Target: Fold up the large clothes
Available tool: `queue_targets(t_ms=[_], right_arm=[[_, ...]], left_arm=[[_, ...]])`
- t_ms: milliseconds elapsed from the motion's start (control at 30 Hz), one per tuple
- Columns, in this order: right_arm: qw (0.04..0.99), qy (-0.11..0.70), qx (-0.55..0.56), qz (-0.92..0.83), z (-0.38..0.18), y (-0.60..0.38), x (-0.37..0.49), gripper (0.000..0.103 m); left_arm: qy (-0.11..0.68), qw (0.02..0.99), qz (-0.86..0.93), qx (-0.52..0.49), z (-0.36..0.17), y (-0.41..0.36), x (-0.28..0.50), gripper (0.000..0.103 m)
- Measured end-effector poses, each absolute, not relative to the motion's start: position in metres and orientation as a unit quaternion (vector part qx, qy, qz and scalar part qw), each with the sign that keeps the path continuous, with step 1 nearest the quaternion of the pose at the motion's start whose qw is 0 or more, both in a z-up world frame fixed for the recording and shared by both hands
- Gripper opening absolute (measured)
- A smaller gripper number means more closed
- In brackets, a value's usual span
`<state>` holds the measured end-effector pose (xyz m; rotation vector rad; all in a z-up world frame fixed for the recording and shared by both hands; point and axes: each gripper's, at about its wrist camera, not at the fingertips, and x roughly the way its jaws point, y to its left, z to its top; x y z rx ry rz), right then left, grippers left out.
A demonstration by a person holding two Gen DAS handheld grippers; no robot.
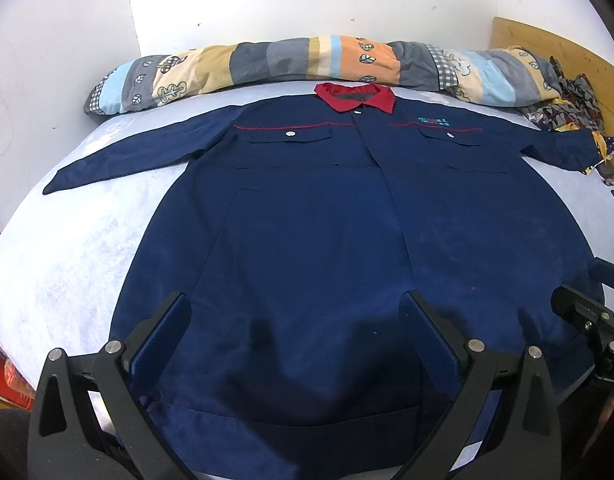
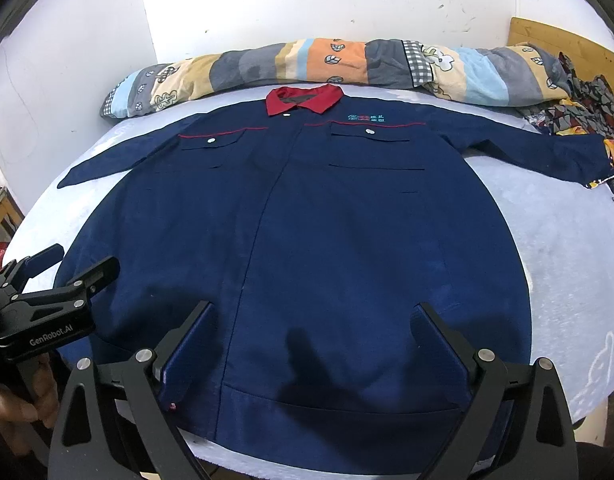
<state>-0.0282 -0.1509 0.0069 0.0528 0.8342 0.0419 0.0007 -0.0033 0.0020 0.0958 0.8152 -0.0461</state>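
A large navy work jacket (image 1: 307, 208) with a red collar (image 1: 355, 97) lies spread flat, front up, on the bed, sleeves out to both sides. It also shows in the right wrist view (image 2: 307, 220), collar (image 2: 303, 98) at the far end. My left gripper (image 1: 297, 304) is open and empty, hovering over the jacket's lower left part near the hem. My right gripper (image 2: 313, 314) is open and empty over the lower right part. The left gripper also shows at the left edge of the right wrist view (image 2: 83, 260), and the right gripper at the right edge of the left wrist view (image 1: 579, 280).
The bed has a pale sheet (image 1: 87, 220). A rolled patterned quilt (image 1: 299, 64) lies along the far edge against the white wall. Patterned crumpled cloth (image 2: 583, 108) sits at the far right by a wooden headboard (image 2: 563, 44).
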Motion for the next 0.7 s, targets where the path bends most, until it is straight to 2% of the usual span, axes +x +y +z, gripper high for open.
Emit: queue_targets(t_ms=[700], right_arm=[[0.914, 0.404, 0.038, 0.026, 0.0087, -0.1568, -0.0286, 0.098]], left_arm=[[0.400, 0.915, -0.024, 0.041, -0.0006, -0.0009, -0.0030, 0.103]])
